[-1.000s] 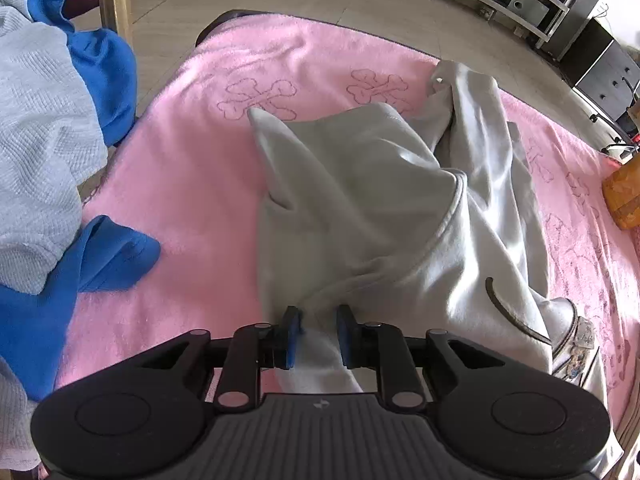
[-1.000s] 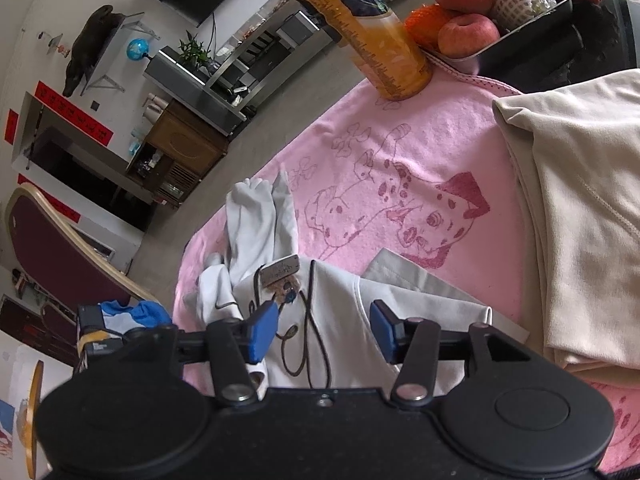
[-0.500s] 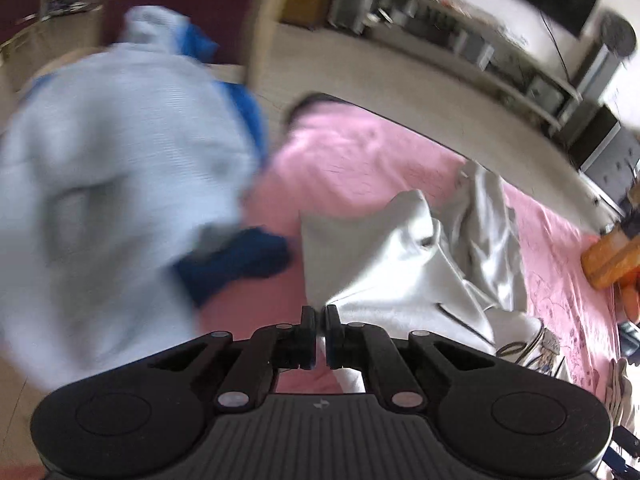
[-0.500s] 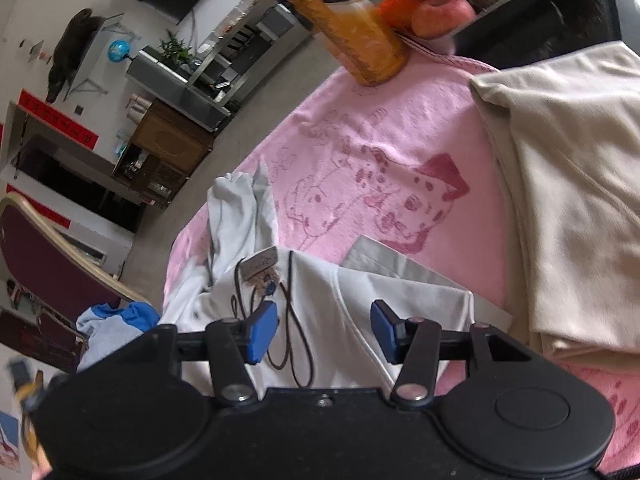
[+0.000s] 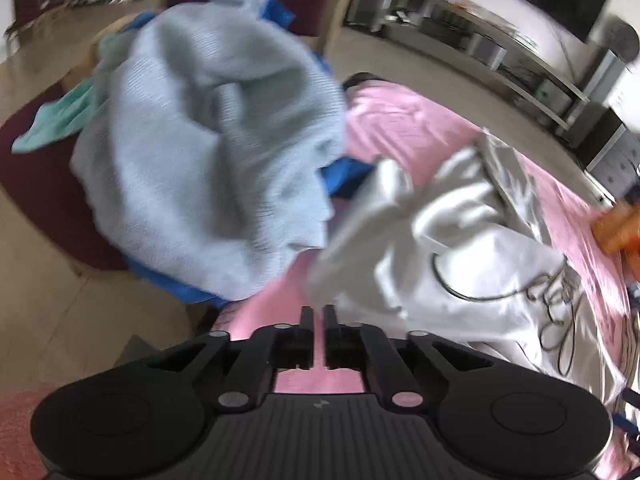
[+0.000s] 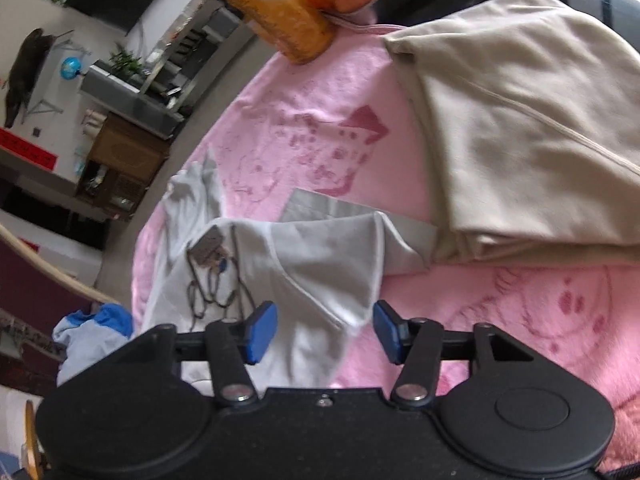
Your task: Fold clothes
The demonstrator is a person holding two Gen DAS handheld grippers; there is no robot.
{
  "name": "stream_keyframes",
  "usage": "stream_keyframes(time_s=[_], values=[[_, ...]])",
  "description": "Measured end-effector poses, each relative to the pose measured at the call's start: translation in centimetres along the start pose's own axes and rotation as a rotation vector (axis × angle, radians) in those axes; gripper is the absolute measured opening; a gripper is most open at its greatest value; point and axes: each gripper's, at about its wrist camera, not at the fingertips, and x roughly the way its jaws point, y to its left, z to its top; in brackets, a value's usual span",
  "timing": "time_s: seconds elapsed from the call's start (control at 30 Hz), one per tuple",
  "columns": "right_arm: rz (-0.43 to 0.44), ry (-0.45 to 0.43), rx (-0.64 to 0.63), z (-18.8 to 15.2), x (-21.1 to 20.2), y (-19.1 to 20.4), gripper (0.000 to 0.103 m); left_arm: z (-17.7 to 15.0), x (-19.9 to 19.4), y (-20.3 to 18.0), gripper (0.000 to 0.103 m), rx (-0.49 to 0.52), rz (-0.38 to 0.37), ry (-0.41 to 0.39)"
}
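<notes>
Left wrist view: the left gripper (image 5: 318, 314) jaws are opening, a narrow gap between them showing only the pink blanket (image 5: 404, 136). The grey garment (image 5: 460, 264) lies crumpled just right of the fingertips.

Right wrist view: the right gripper (image 6: 325, 330) jaws are closing, pads apart, straddling the grey garment (image 6: 320, 264) without pressing it. A folded beige garment (image 6: 520, 120) lies far right.

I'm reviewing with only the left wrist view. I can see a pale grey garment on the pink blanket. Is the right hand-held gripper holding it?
Observer: No. The right hand-held gripper has its jaws apart and closing. The pale grey garment lies between the blue pads and is not yet pinched.
Reviewer: Is anything folded already?
Observer: Yes. A folded beige garment lies on the pink blanket, right beside the grey one.
</notes>
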Motion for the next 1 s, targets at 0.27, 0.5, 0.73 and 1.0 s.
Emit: stream_keyframes(time_s=[0.27,0.5,0.73,1.0], values=[[-0.023,0.082,0.110,0.0,2.8,-0.7,0.043,-1.8,1.5,-1.5,0.019,0.053,-0.006,0.032],[-0.039,0.059,0.160,-0.5,4.1,0.0,0.006,-1.8,2.0,-0.8,0.024,0.014,-0.014,0.053],[0.159,-0.252,-0.179,-0.1,-5.8,5.0,0.005,-1.7,1.9,0.2,0.029,-0.046,-0.094,0.086],[-0.076,-0.076,-0.018,2.5,-1.4,-0.5,0.005,-2.0,3.5,0.4,0.032,-0.112,-0.152,0.167]])
